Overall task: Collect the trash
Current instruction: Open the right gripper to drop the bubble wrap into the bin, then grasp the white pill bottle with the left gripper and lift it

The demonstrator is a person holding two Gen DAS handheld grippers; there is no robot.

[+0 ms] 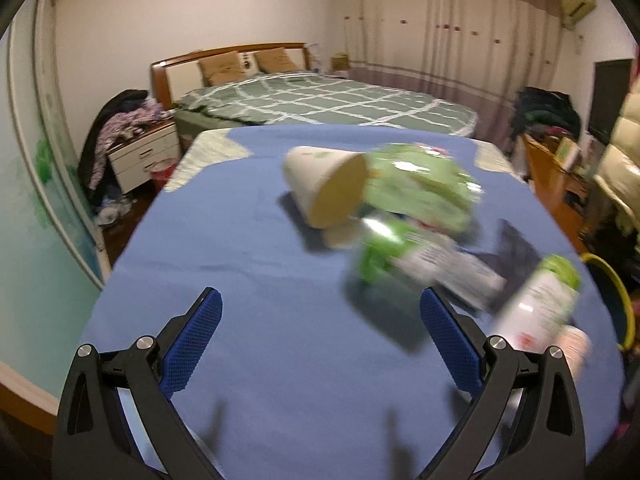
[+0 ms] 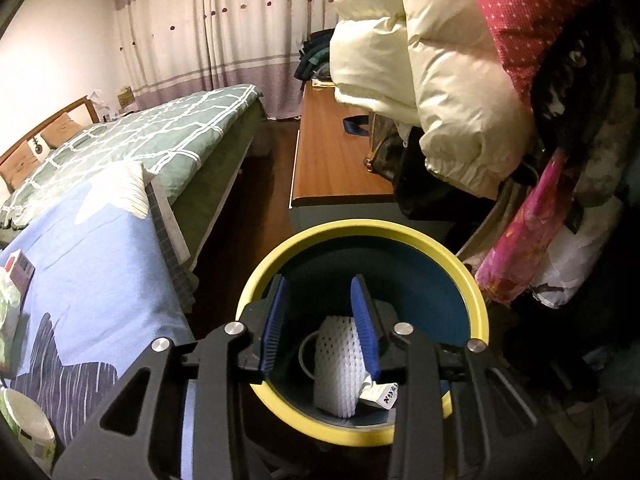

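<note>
Lying on the blue cloth [image 1: 248,280], a light, soft paper cup [image 1: 320,184] and wrappers [image 1: 416,188] were seen; the cup could be pinched at its rim. Both claws, left [image 1: 320,340] and right [image 2: 320,320], were held open and empty, the right over the bin [image 2: 476,300]

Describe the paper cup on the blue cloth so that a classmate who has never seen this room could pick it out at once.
Start at the green checked bed, then come forward to the table with the blue cloth in front of it. Among the litter on the cloth lies the paper cup, tipped on its side with its open mouth facing the camera. Unlike the crumpled green wrappers beside it, it is plain, cream and cone-shaped.
</note>
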